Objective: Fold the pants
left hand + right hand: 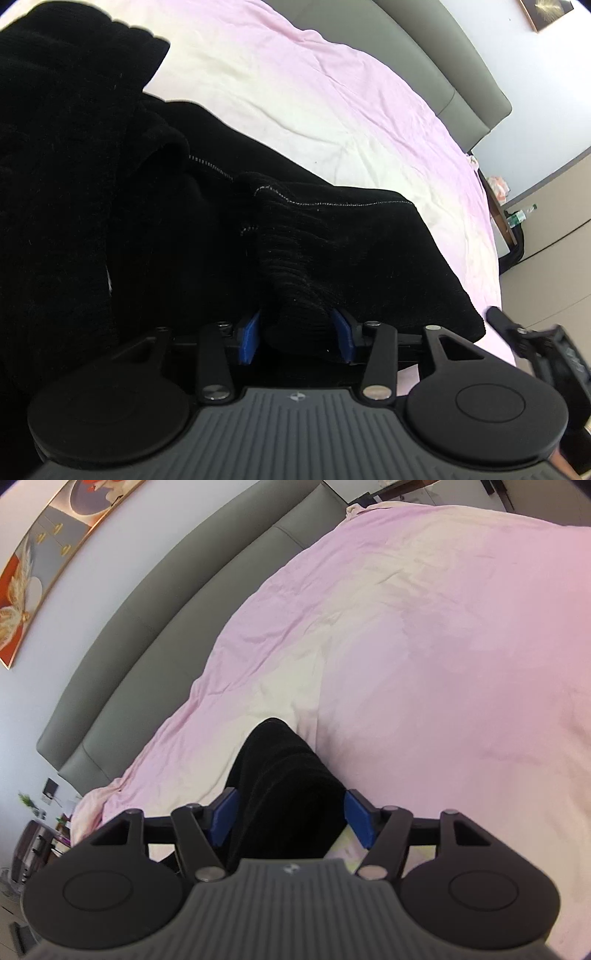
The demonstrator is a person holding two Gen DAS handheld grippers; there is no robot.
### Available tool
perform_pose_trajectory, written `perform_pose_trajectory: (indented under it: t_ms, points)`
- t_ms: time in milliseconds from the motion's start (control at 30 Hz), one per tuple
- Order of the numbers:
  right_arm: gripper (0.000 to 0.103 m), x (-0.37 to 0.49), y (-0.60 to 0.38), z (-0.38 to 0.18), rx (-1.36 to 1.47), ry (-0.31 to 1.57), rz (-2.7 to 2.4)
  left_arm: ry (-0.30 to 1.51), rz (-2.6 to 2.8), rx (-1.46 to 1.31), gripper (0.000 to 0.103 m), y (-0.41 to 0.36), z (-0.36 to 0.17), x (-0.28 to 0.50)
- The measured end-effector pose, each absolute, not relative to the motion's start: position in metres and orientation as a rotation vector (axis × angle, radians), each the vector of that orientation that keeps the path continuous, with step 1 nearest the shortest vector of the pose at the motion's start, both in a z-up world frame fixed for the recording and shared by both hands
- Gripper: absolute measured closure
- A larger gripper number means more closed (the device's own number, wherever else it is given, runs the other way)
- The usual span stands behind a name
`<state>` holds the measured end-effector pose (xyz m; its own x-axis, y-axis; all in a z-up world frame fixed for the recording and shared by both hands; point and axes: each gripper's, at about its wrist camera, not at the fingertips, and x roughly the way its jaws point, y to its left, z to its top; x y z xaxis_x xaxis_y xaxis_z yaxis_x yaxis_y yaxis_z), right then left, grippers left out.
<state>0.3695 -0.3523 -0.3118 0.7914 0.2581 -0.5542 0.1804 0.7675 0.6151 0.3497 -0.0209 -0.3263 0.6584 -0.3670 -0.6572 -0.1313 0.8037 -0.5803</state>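
Black ribbed pants (129, 206) lie bunched on a pink and cream bed sheet (314, 110). In the left wrist view my left gripper (297, 332) is shut on a thick fold of the pants, with the cloth bulging between the blue pads (249, 338). In the right wrist view my right gripper (290, 821) is shut on another part of the black pants (284, 771), which sticks out forward between its blue pads (360, 821) over the sheet (424, 646). The right gripper's body (532, 343) shows at the right edge of the left wrist view.
A grey padded headboard (155, 635) runs along the far side of the bed, also in the left wrist view (436, 62). A framed picture (33, 561) hangs above it. A bedside table with bottles (513, 218) stands beyond the bed's corner.
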Motion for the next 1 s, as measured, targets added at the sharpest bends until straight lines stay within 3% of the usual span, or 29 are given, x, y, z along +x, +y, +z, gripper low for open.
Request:
perform_pose_trajectory:
  t_ms: [100, 133, 167, 233, 300, 367, 433, 600, 733, 1000]
  points:
    - [0.038, 0.383, -0.351, -0.322, 0.702, 0.711, 0.047, 0.777, -0.054, -0.465, 0.035, -0.025, -0.296, 0.343]
    - [0.041, 0.387, -0.35, -0.327, 0.69, 0.737, 0.049, 0.737, -0.013, -0.4, 0.035, -0.029, -0.286, 0.337]
    - [0.058, 0.392, -0.347, -0.33, 0.644, 0.78, 0.041, 0.702, 0.015, -0.355, 0.034, -0.031, -0.278, 0.333]
    - [0.068, 0.394, -0.348, -0.332, 0.58, 0.839, 0.021, 0.662, 0.021, -0.325, 0.034, -0.036, -0.266, 0.328]
    - [0.086, 0.391, -0.364, -0.334, 0.699, 0.86, 0.046, 0.634, -0.022, -0.313, 0.033, -0.037, -0.256, 0.329]
    - [0.087, 0.385, -0.38, -0.342, 0.83, 0.846, 0.072, 0.625, -0.084, -0.269, 0.031, -0.048, -0.251, 0.328]
    - [0.084, 0.384, -0.386, -0.351, 0.914, 0.835, 0.083, 0.641, -0.146, -0.218, 0.031, -0.062, -0.252, 0.335]
    - [0.046, 0.376, -0.398, -0.346, 1.044, 0.724, 0.071, 0.793, -0.258, -0.249, 0.029, -0.091, -0.281, 0.359]
    - [0.043, 0.371, -0.407, -0.337, 1.025, 0.64, 0.032, 0.891, -0.274, -0.284, 0.033, -0.084, -0.307, 0.356]
    - [0.042, 0.396, -0.39, -0.353, 1.012, 0.717, 0.116, 0.902, -0.277, -0.334, 0.033, -0.073, -0.31, 0.356]
